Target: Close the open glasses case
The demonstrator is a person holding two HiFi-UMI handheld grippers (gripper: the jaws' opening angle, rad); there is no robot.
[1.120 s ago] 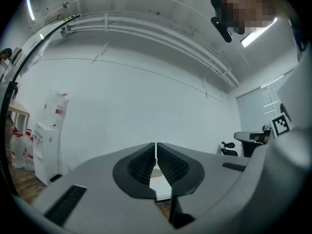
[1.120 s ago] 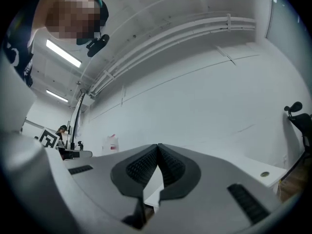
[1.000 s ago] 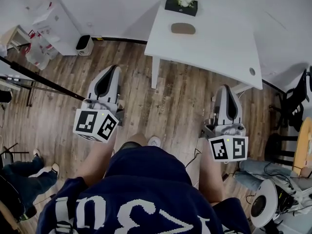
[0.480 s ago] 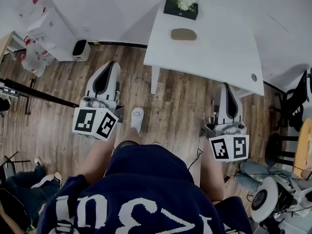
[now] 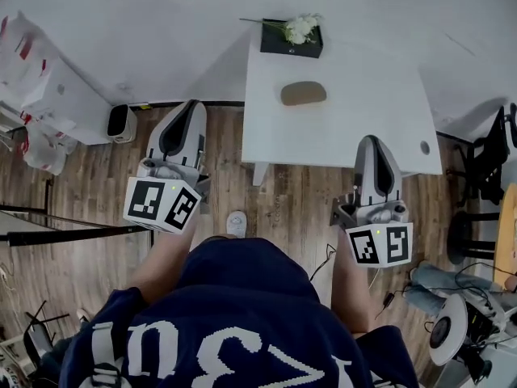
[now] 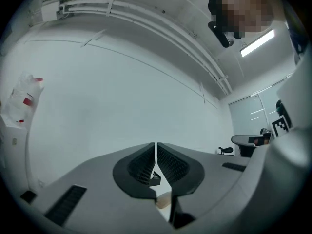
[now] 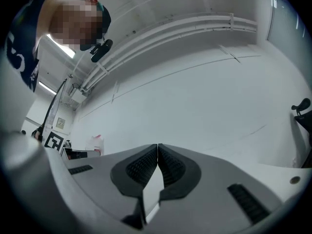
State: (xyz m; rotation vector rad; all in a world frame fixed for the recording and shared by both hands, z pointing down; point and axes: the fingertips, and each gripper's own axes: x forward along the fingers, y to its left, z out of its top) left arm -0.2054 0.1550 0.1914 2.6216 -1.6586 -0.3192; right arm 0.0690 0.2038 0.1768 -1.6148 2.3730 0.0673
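A brown oval glasses case point(image 5: 304, 93) lies on the white table point(image 5: 380, 103), toward its far side; from here I cannot tell whether its lid stands open. My left gripper point(image 5: 193, 106) is shut and empty, over the wooden floor just left of the table. My right gripper point(image 5: 371, 141) is also shut and empty, its tip over the table's near edge, to the right of and nearer than the case. In the left gripper view the jaws point(image 6: 156, 146) meet, facing a white wall. In the right gripper view the jaws point(image 7: 158, 146) meet as well.
A black box with white flowers point(image 5: 291, 37) stands at the table's far edge, behind the case. The table has a cable hole point(image 5: 425, 147) at its right. A dark bin point(image 5: 121, 121) and a white cabinet point(image 5: 56, 95) stand left; chairs and cables sit right.
The person has stepped toward the table, so it and the case look nearer. Both grippers moved forward with the body, still shut; the right one now reaches the table's near edge.
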